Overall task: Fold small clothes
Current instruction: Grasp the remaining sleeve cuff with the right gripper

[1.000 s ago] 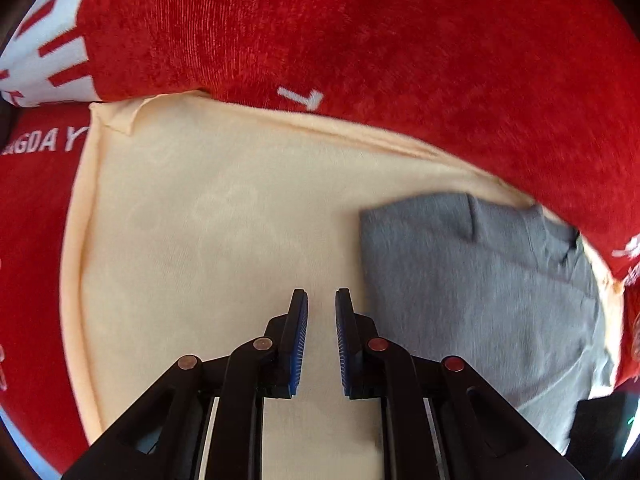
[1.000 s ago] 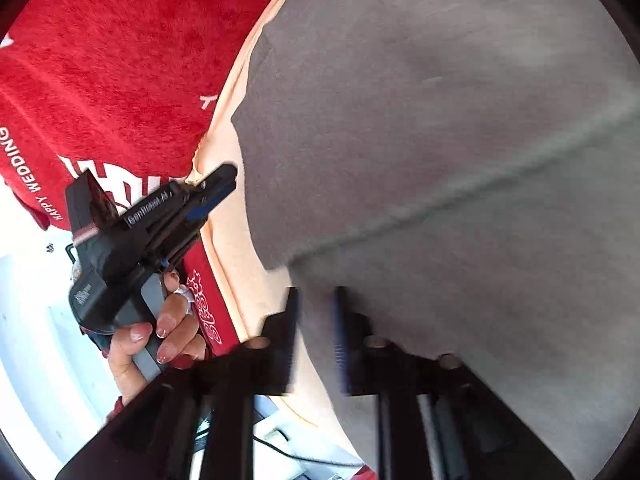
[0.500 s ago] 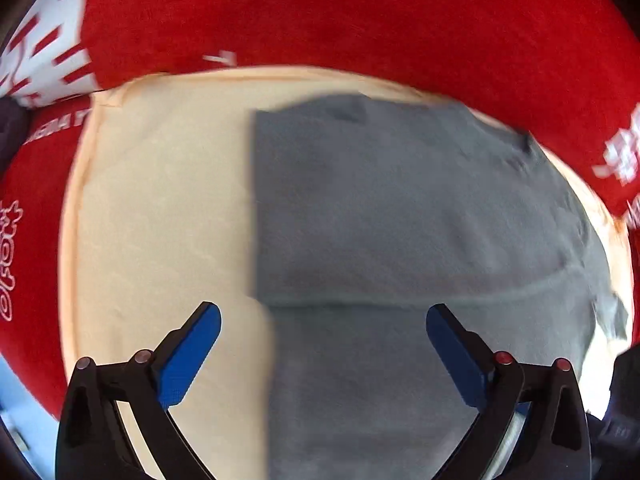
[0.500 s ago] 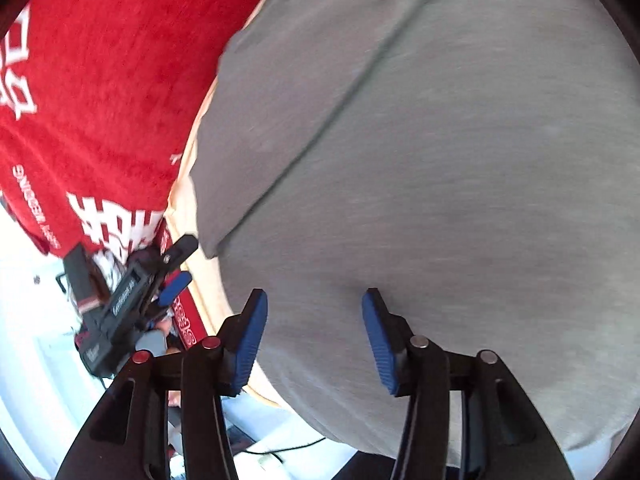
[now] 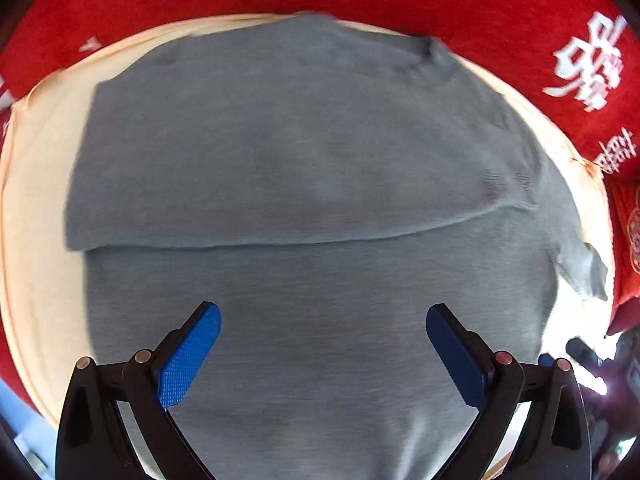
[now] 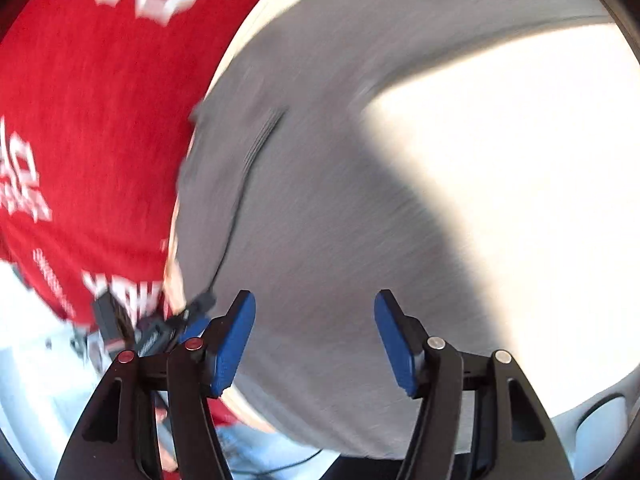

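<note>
A small grey garment (image 5: 312, 184) lies flat on a cream cloth (image 5: 36, 216), with one part folded over so a fold edge runs across its middle. My left gripper (image 5: 323, 330) is open and empty, just above the garment's near part. In the right wrist view the same grey garment (image 6: 320, 220) fills the middle, partly in bright sunlight. My right gripper (image 6: 315, 326) is open and empty above its near edge. The left gripper (image 6: 160, 330) shows blurred at the lower left of that view.
A red cloth with white lettering (image 5: 520, 20) surrounds the cream cloth and also shows in the right wrist view (image 6: 88, 120). A small grey flap (image 5: 586, 272) sticks out at the garment's right edge. Pale floor (image 6: 36, 380) lies beyond the red cloth.
Both grippers went from shut to open. The left gripper moved right, from over the cream cloth to over the grey garment. The right gripper's view swung across the garment.
</note>
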`<state>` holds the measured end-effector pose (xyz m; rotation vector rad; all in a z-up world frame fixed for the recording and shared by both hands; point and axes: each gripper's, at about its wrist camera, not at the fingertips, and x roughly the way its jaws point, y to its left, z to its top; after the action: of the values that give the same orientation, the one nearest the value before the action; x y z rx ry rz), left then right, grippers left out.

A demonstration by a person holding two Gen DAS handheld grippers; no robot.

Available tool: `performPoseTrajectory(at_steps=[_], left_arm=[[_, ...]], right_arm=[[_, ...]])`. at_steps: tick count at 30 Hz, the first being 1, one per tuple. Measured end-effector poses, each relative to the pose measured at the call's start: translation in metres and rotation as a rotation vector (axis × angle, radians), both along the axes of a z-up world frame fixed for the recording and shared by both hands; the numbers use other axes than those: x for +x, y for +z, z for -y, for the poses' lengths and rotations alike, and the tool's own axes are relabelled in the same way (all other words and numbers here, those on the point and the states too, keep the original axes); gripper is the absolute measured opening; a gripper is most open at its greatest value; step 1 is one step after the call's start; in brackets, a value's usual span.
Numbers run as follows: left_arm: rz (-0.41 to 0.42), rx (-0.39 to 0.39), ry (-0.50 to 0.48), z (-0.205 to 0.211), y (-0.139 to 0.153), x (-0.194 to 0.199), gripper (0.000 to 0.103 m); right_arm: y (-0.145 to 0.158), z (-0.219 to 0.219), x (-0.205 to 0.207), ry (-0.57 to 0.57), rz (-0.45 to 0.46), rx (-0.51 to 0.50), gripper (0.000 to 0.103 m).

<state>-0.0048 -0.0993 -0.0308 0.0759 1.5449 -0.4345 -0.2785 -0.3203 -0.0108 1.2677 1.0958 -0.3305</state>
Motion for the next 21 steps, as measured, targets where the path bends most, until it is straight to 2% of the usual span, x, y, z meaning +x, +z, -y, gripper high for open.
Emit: performPoseTrajectory(at_steps=[7,11,15,19,20,21], left_arm=[[0.069,-0.036,-0.122,0.086,0.007,-0.015,0.103],[0.055,-0.056,-0.166,0.132,0.000,-0.020,0.103],[0.053,-0.065,-0.191,0.164,0.001,-0.030,0.103],[0.054,-0.067,-0.212,0.180,0.001,-0.035,0.103],[0.055,-0.067,-0.215,0.183,0.001,-0.035,0.103],[0.056,-0.069,-0.217,0.185,0.000,-0.037,0.103]], right_arm=[[0.004,0.115,-0.073,-0.302,-0.019,-0.119,0.066],[0.001,0.169,-0.111,-0.492,-0.023,-0.169,0.066],[-0.012,0.203,-0.129,-0.609,0.003,-0.147,0.066],[-0.027,0.223,-0.136,-0.694,0.060,-0.073,0.065],[-0.031,0.227,-0.136,-0.722,0.077,-0.046,0.057],[-0.036,0.229,-0.137,-0.748,0.098,-0.013,0.041]])
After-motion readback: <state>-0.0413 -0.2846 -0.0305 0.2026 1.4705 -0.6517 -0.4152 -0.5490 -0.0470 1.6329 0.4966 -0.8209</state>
